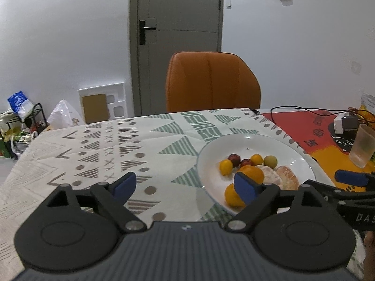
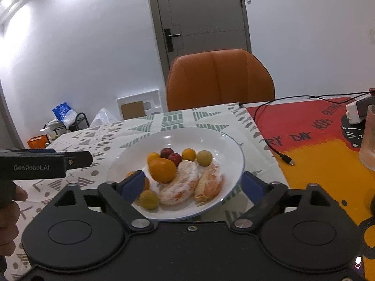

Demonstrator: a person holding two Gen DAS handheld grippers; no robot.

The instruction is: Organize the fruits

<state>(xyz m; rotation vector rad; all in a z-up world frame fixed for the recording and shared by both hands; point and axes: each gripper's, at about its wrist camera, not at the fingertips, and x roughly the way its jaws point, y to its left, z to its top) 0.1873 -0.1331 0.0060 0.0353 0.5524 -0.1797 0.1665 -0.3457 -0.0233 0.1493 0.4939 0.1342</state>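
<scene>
A white plate (image 2: 232, 145) sits on the patterned tablecloth (image 1: 93, 145), and all the fruit lies in it. The biggest whole piece is an orange (image 2: 162, 170) near the middle. Behind it sit two dark red plum-like fruits (image 2: 174, 158), three small yellow-orange fruits, one of them at the back right (image 2: 188, 154), and a pale green-yellow round fruit (image 2: 204, 158). Two peeled citrus pieces lie side by side toward the front: the larger, pith-covered one (image 2: 178, 188) touches the orange, and the smaller one (image 2: 208, 187) rests to its right. Another pale yellow round fruit (image 2: 148, 199) sits at the plate's front rim.

The right gripper (image 2: 194, 185) hangs low over the near side of the plate with its jaws spread wide and nothing between its blue pads. The peeled pieces and the front yellow fruit fall between the jaws; the left pad (image 2: 133, 185) overlaps a small orange fruit at the plate's left edge, and the right pad sits just outside the right rim.

The left gripper (image 1: 185, 185) is also spread wide and empty, held level above the cloth to the plate's left. Its right pad (image 1: 245, 187) covers part of an orange fruit (image 1: 232, 196) at the plate's near edge; its left pad is over bare cloth. A ribbed glass (image 2: 370, 138) and a black cable (image 2: 269, 149) lie beyond the right jaw on the red-and-yellow mat (image 2: 316, 159).
</scene>
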